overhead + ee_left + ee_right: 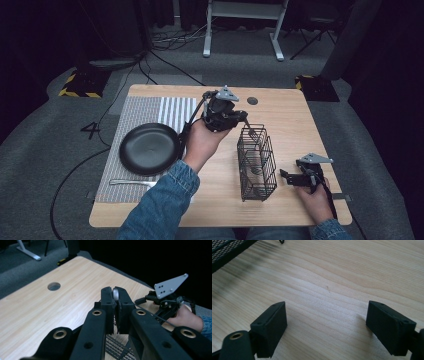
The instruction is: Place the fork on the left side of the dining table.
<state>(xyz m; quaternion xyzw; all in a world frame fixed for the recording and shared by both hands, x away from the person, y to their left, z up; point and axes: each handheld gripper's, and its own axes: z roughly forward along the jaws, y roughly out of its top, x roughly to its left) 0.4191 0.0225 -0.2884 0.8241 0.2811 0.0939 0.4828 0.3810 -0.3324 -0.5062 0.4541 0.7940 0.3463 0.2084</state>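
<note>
Steel cutlery (115,293) sits pinched between your left gripper's (115,298) closed jaws above the wire caddy (257,162), beside the black pan (148,148), while your right gripper (325,322) rests wide open, empty, over the wooden table (337,277).

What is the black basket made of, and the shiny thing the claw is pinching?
The black basket looks like metal wire with a matte black coating: thin bars with see-through gaps. The shiny thing pinched in the left claw seems to be polished metal, silvery and glinting, perhaps a cutlery handle; most of it is hidden.
</note>
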